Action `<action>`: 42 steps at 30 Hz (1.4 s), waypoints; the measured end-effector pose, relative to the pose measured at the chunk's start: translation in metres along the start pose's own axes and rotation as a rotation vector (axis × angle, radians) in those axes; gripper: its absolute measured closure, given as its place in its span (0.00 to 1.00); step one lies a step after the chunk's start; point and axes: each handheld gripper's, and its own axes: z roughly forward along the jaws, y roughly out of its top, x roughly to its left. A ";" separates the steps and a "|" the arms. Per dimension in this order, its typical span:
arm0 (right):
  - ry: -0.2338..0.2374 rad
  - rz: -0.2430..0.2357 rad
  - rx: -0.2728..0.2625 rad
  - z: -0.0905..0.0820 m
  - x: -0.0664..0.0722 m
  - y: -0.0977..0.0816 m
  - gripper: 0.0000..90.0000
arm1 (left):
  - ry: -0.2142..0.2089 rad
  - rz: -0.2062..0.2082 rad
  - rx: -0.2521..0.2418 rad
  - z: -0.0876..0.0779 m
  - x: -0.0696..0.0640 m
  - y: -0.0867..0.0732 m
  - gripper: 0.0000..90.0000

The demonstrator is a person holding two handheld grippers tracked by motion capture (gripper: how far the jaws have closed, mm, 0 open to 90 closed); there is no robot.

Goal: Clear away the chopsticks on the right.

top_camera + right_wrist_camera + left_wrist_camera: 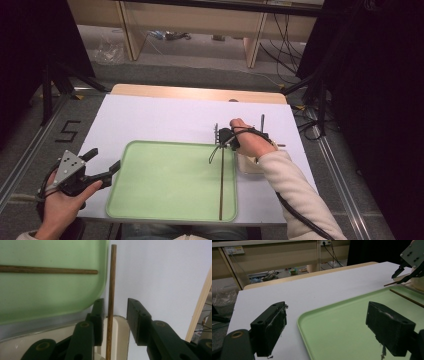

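With the left gripper (pixel 327 335) spread idle, the right gripper (pixel 115 322), jaws apart around the stick (pixel 111 302) by the tray's (pixel 50 302) corner, should close squarely mid-shaft.

A tray (pixel 150 200) lies on the table (pixel 165 117), in the lower middle of the high view. In the tray, along its right side, lies a stick (pixel 220 190). Just right of the tray stands a dish (pixel 247 165), with a second stick (pixel 110 290) resting on its rim, beside the tray's edge.
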 end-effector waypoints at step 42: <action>0.053 0.077 0.024 0.013 -0.002 0.003 0.96 | -0.004 0.001 0.003 0.000 0.000 0.000 0.19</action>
